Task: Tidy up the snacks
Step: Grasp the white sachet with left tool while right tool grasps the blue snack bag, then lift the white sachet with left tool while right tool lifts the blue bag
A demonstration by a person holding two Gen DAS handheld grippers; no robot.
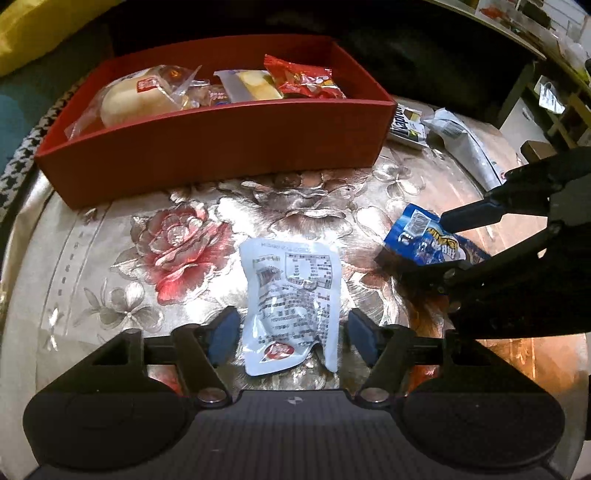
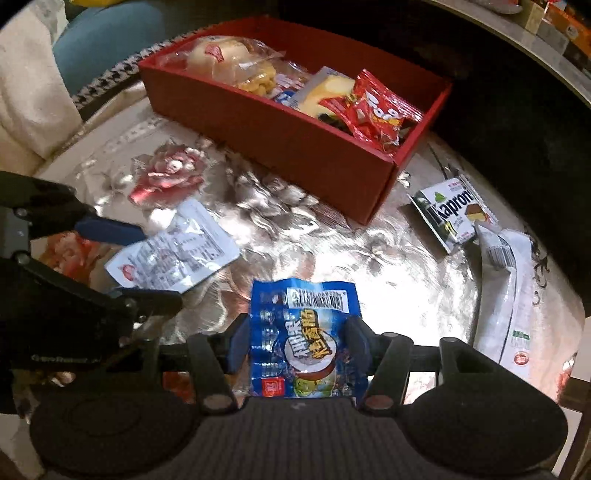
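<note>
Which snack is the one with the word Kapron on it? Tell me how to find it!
Start at the big red box full of snacks on the shiny flowered tablecloth. Just past the box's right end, out on the cloth, lies a small flat white packet. It alone has big dark letters, a green leaf and a picture of a chocolate wafer, and a long white bag lies against its corner.

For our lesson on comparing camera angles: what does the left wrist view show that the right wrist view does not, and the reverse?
Only the left wrist view: the yellow cushion in the far left corner.
Only the right wrist view: the long white packet in full, and the cream cushion.
Both share: the red box of snacks, the white pouch between the left gripper's fingers, the blue packet in the right gripper, the Kapron wafer pack and the floral tablecloth.
</note>
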